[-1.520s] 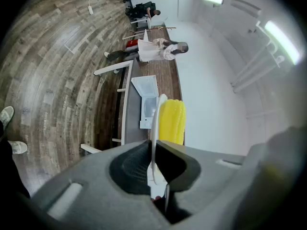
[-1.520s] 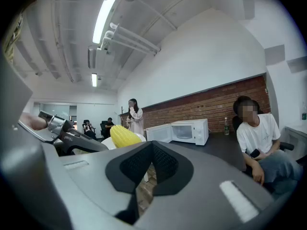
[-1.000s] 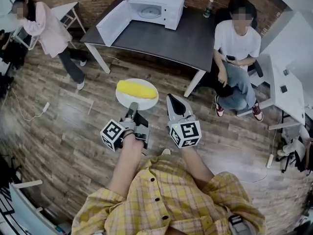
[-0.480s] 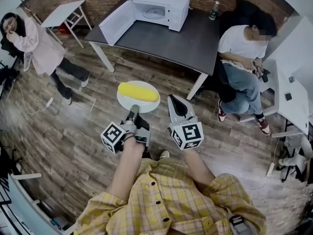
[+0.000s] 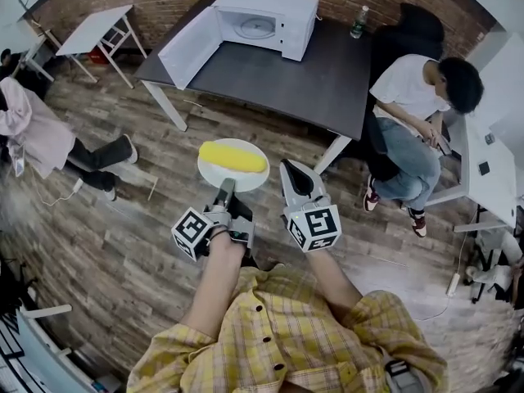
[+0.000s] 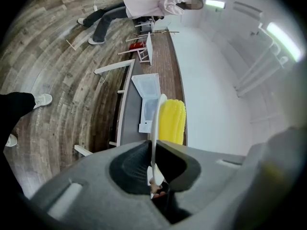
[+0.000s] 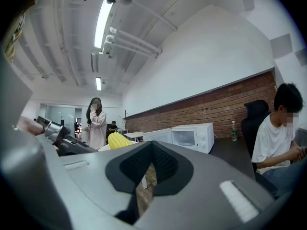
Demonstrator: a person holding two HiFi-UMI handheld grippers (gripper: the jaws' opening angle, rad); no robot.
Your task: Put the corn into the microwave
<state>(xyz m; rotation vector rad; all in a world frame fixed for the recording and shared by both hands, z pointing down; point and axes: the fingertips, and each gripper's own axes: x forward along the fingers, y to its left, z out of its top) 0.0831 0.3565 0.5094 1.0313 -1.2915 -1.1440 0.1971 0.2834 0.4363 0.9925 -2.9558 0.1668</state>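
Well ahead of our left hand-held gripper stands the dark worktop, the largest thing in the head view, out of reach of both tools. On its far end, beyond both hand-held grippers, sits the white microwave, its door swung wide open toward our left gripper's side. A seated person is off to the outer side of our right hand-held gripper, beside the worktop.

Our left hand-held gripper is clamped on the near rim of a white plate, which juts forward from its tips over the wooden floor; in the left gripper view the rim runs edge-on between the pressed pads. Our right hand-held gripper hangs just beside the plate, jaws together with nothing between them.

The yellow corn lies lengthwise across the plate, just past the left gripper's tips. A small bottle stands on the worktop, far ahead of the right gripper.
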